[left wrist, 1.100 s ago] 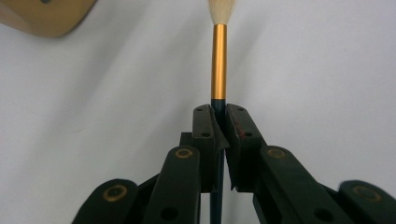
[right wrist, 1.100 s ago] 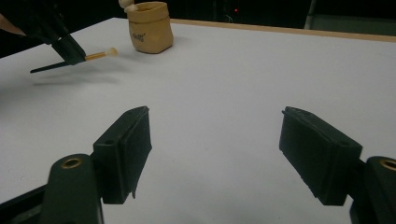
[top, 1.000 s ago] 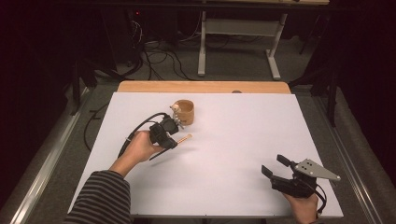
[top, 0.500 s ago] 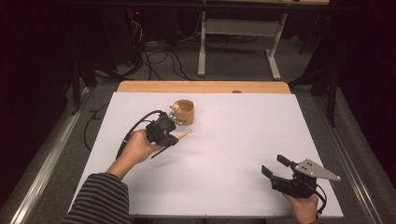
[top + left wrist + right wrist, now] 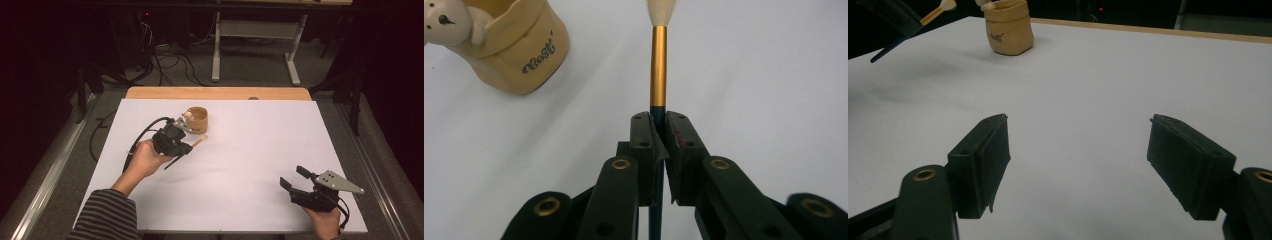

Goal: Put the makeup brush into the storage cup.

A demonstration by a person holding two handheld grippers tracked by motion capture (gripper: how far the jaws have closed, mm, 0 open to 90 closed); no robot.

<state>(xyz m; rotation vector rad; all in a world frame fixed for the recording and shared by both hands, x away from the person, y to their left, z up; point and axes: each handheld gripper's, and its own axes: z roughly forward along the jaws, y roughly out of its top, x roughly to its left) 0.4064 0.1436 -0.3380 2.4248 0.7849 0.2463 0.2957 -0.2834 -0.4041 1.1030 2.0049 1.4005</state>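
The slim brush (image 5: 658,65), with a dark handle, gold metal ferrule and pale bristle tip, is clamped in the left tongs (image 5: 658,135); both pads are pressed on the dark handle just below the ferrule. The brush points forward, past the pads, over the white worktop (image 5: 260,150). In the high view the left tongs (image 5: 192,143) are held above the worktop's left half, with the brush (image 5: 198,143) projecting to the right of them, just in front of the container.

The container is a tan, soft-sided cup-shaped pot (image 5: 196,120) with dark lettering on its wall and a small white bear figure (image 5: 446,22) leaning over its rim. It stands upright near the worktop's far edge. Its interior cannot be made out in these views.

The right tongs (image 5: 1078,167) are released, jaws wide apart with nothing between them, low over the near right corner of the worktop, well apart from the brush and pot.
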